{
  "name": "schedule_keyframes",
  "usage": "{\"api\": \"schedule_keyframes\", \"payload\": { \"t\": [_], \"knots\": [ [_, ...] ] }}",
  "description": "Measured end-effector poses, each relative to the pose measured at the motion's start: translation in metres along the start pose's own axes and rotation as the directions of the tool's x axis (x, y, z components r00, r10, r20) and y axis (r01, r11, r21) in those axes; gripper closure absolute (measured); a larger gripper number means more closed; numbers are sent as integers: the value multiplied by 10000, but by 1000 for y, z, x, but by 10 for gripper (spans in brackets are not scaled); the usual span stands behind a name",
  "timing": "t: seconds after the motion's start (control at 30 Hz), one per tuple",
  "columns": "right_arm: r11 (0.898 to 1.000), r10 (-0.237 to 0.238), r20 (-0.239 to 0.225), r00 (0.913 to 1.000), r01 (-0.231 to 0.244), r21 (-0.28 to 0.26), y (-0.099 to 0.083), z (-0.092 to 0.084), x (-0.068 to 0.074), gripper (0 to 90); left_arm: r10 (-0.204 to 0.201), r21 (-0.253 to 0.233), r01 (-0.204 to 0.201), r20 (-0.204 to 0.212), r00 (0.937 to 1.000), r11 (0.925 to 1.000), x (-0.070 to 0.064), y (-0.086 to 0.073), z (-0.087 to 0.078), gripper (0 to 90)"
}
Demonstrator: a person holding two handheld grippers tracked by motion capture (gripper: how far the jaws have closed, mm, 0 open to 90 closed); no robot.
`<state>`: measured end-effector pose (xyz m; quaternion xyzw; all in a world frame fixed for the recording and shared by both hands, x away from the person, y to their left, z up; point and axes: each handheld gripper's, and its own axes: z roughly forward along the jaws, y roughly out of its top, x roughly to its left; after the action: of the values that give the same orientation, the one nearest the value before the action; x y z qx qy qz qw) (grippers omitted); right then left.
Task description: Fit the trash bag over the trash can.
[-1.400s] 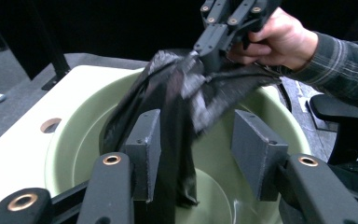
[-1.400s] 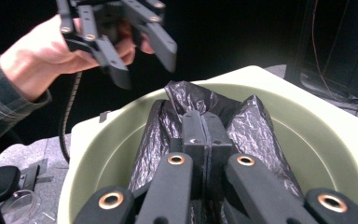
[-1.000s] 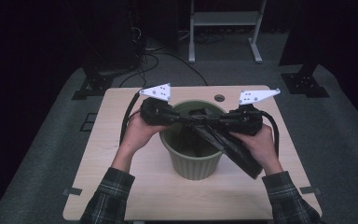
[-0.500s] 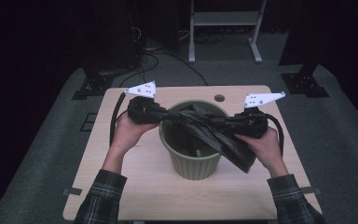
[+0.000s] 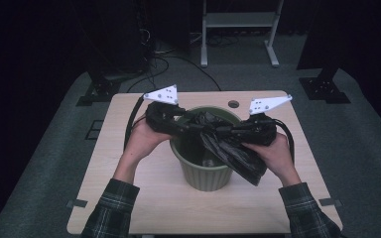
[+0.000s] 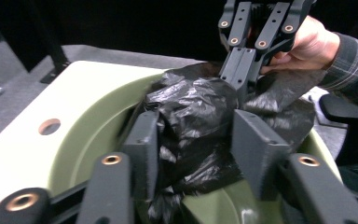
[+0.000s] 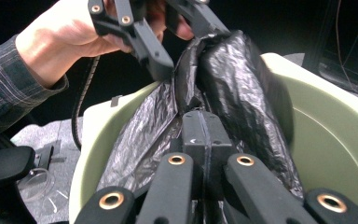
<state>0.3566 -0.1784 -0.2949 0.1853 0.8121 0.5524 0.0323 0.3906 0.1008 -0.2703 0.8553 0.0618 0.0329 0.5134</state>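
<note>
Hanging from right gripper (image 5: 226,130): bag (image 5: 238,156)

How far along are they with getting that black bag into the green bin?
Done: the crumpled black plastic bag is over the ribbed green plastic bin, part inside.
In hand: the right gripper is shut on a fold; the left gripper, jaws just opening, straddles the bag.
Left: spreading it open and folding it over the rim.

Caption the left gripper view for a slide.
Left gripper open around a black plastic bag over a green bin; right gripper pinches the bag.
</note>
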Motion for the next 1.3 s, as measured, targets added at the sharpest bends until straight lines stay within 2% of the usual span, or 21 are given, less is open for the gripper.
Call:
{"api": "schedule_keyframes", "payload": {
  "t": [0.07,0.17,0.2,0.23,0.3,0.43,0.57,0.8,0.9,1.1,1.17,1.2,1.23,1.3],
  "knots": [
    [10000,-53,30,10000,52,71,2,3,1,900,-18,121,15,234,9997,9999,-1,0,4,521],
    [10000,-53,45,10000,53,11,2,5,2,900,88,184,-97,519,9986,9998,-1,-2,6,787],
    [10000,-42,51,10000,42,-1,2,5,1,899,35,269,-49,522,9986,9996,-1,-2,6,844],
    [10000,-36,50,10000,37,-60,2,4,1,874,-101,335,89,375,9992,9994,0,-3,6,859],
    [10000,3,116,9999,-2,-96,0,2,0,805,-291,341,286,140,9995,9990,2,-7,3,871],
    [9996,163,362,9992,-155,-223,-7,-12,-4,746,-663,34,664,-204,9976,9978,8,-15,-11,872],
    [9983,374,325,9988,-359,-452,-16,-27,-7,671,-898,-239,887,-540,9945,9958,11,-21,-23,872],
    [9969,326,389,9987,-297,-730,-29,-44,3,568,-1353,-175,1342,-1034,9854,9908,16,-28,-27,872],
    [9976,232,570,9981,-194,-658,-34,-49,7,545,-1537,-180,1526,-1076,9822,9881,19,-30,-25,872],
    [9974,329,896,9954,-270,-661,-44,-59,5,471,-1638,-169,1629,-1009,9813,9865,20,-32,-25,872],
    [9985,281,969,9949,-234,-497,-46,-57,4,483,-1632,-134,1627,-928,9822,9866,19,-33,-24,871],
    [9989,251,995,9947,-210,-419,-47,-55,4,518,-1652,-130,1647,-876,9824,9863,19,-33,-23,871],
    [9992,257,921,9954,-227,-334,-47,-52,4,564,-1638,-104,1636,-860,9827,9865,18,-33,-22,872],
    [9998,125,930,9956,-112,-145,-48,-47,4,734,-1593,-26,1596,-788,9841,9872,18,-33,-21,871]
  ]
}}
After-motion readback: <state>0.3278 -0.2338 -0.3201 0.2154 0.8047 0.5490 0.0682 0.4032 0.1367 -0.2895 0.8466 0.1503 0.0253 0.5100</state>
